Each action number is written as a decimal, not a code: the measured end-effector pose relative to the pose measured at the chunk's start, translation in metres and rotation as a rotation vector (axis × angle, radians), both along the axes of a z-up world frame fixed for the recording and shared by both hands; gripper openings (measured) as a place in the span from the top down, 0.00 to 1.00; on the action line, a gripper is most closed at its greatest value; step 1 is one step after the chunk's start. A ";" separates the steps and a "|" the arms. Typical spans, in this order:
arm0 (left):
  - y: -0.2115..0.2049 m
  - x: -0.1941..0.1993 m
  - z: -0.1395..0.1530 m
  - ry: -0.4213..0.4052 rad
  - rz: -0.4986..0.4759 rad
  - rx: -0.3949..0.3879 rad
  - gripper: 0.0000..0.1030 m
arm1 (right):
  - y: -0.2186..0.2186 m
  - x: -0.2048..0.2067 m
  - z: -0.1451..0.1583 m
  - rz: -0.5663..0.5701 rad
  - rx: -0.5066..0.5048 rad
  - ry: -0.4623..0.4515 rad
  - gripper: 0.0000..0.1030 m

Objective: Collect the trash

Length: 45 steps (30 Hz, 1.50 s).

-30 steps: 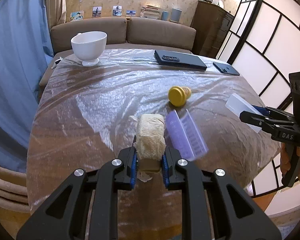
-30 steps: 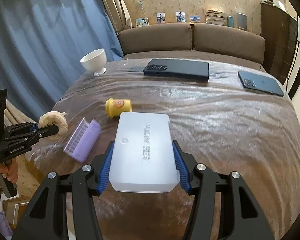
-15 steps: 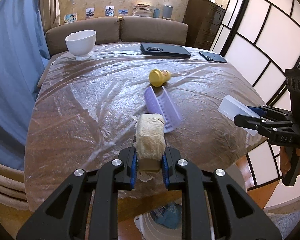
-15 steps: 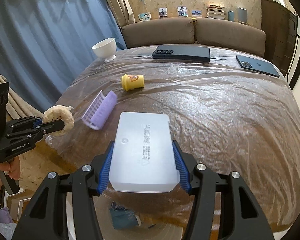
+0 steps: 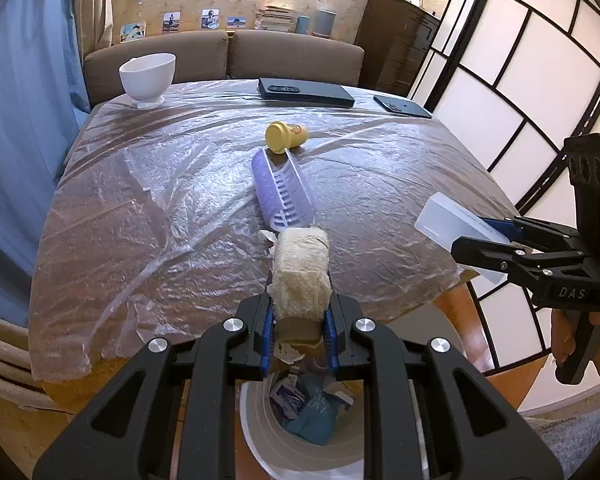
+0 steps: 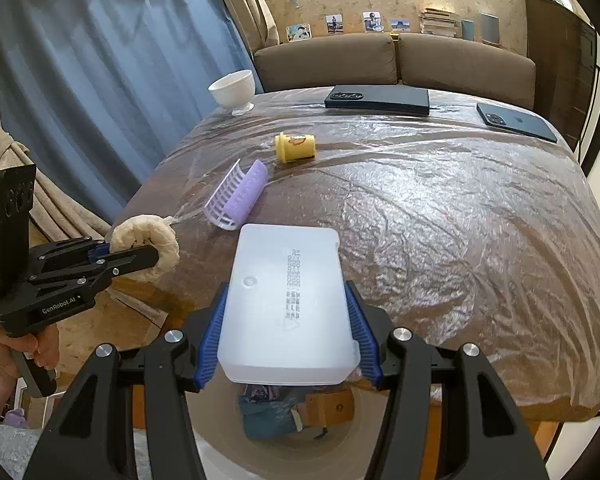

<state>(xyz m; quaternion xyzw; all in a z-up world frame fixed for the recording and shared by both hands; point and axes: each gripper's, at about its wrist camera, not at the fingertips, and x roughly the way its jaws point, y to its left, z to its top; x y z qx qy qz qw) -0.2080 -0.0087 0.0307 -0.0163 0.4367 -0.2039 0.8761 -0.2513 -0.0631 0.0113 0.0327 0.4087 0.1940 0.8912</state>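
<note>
Plastic-covered table (image 6: 460,220): two phones, one bowl (image 6: 233,90)

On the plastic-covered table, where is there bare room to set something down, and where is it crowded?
Free: the wide right side of the table, between the blue phone and the near edge; also the left strip between the white bowl and the near corner. Crowded: the centre line, where the yellow cup and purple roller lie, and the far edge by the black case.

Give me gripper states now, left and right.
Left gripper: closed on the tissue roll.
Right gripper: closed on the white plastic box.
</note>
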 end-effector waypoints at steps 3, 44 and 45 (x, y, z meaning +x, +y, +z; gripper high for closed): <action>-0.002 -0.006 -0.001 0.003 -0.013 0.002 0.79 | 0.001 -0.008 0.000 0.008 0.000 0.003 0.47; -0.048 -0.067 -0.051 0.131 -0.219 0.207 0.79 | -0.004 -0.056 -0.066 0.124 -0.054 0.198 0.47; -0.048 -0.067 -0.053 0.137 -0.221 0.211 0.79 | -0.004 -0.056 -0.067 0.124 -0.055 0.201 0.47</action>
